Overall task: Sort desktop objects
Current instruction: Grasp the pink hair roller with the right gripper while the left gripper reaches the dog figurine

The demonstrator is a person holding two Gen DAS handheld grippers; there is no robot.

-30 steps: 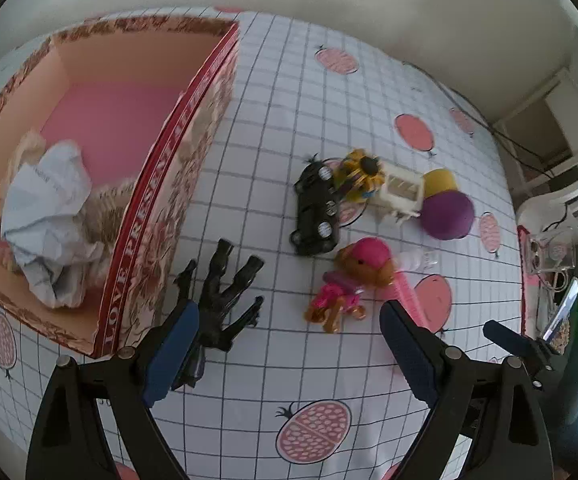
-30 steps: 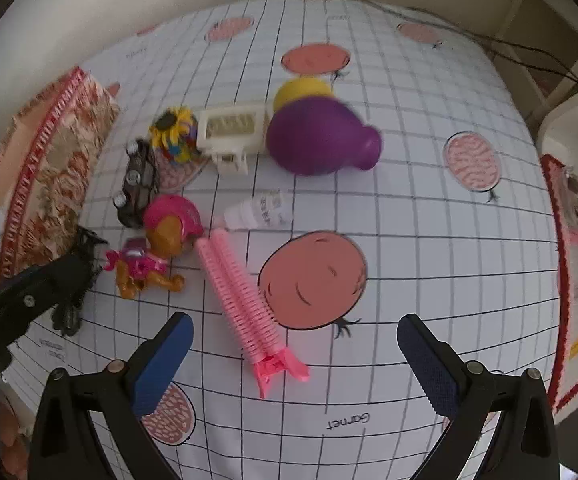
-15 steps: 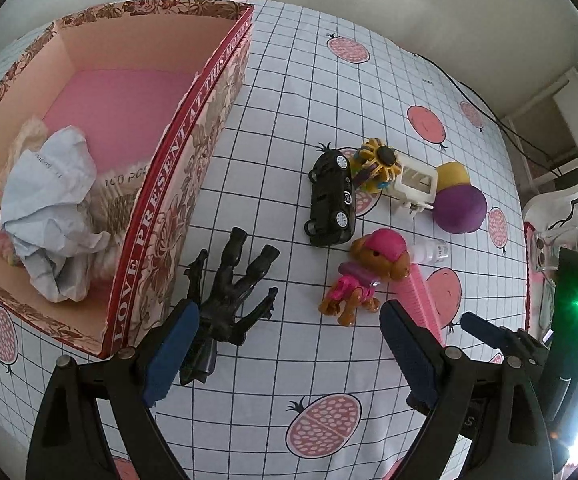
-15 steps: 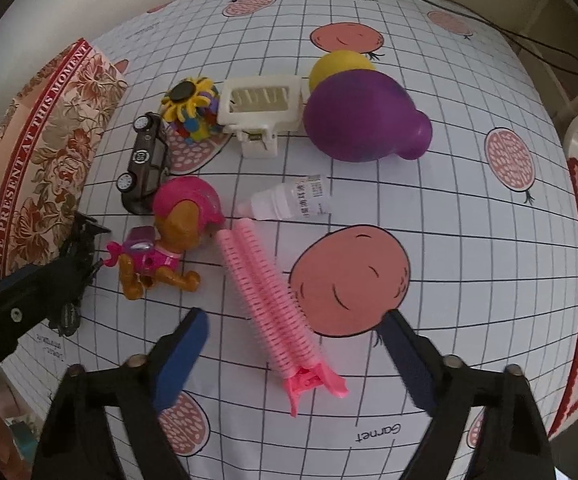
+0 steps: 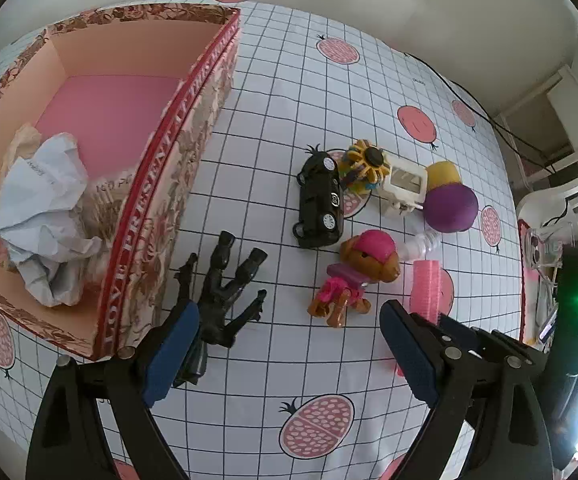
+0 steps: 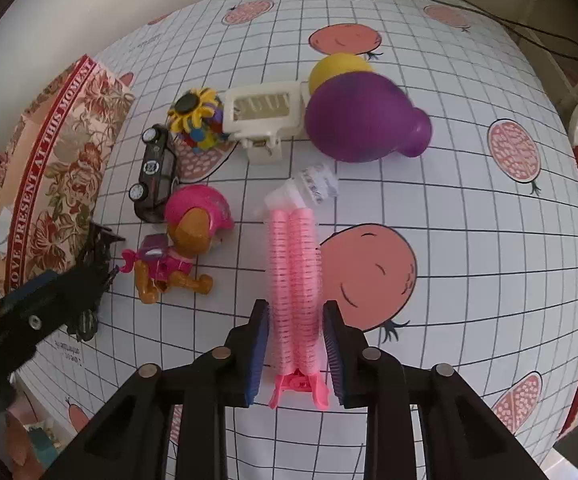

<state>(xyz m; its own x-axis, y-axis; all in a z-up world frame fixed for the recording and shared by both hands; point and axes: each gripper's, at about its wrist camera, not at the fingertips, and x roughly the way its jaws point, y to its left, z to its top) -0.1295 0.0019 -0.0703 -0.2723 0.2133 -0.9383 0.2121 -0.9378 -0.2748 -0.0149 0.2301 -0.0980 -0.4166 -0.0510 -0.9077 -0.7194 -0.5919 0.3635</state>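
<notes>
My right gripper (image 6: 295, 354), jaws just closing, pinches the pink hair roller (image 6: 295, 280), its long axis running toward twelve o'clock.

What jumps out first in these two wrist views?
The right tongs have just been closing and now pinch the pink hair roller clip low in the right wrist view. Behind it sits a toy cluster: pink-helmeted pup figure, black toy car, big purple bulb. At left in the left wrist view, the floral gift box holds crumpled paper.
</notes>
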